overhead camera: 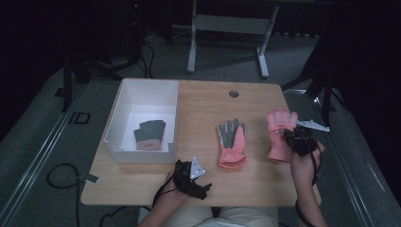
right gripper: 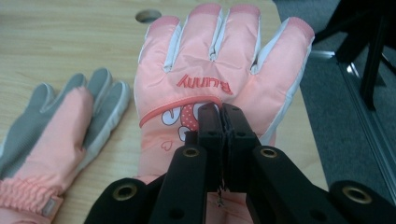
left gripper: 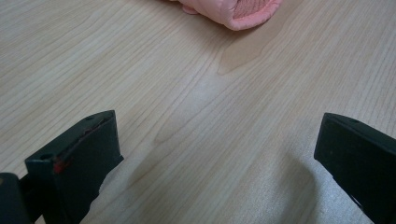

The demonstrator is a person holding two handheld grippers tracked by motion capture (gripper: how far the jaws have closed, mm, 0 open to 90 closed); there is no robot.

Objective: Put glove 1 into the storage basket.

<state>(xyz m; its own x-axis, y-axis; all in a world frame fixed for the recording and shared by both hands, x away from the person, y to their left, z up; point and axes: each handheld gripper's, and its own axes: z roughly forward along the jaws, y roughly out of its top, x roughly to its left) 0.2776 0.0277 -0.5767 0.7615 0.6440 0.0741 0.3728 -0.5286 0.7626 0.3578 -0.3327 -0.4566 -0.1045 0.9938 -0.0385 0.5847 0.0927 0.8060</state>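
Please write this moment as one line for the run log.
right gripper: shut on pink glove | left gripper: open, over table | white box: one glove inside

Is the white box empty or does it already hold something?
Not empty: the white box holds one grey-palmed glove, lying flat on its floor near the front wall.

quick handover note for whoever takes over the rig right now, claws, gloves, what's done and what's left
Right claw: shut, pinching the fabric on the back of the pink glove with the lettering, at the right side of the table.
Left claw: open, holding nothing, low over the table's near edge.
Second pink glove: flat, palm side up, mid-table, untouched.
Grey glove: already inside the white box on the left.
Done: one glove boxed. Left, probably: carry the pinched glove to the box, then the mid-table one.
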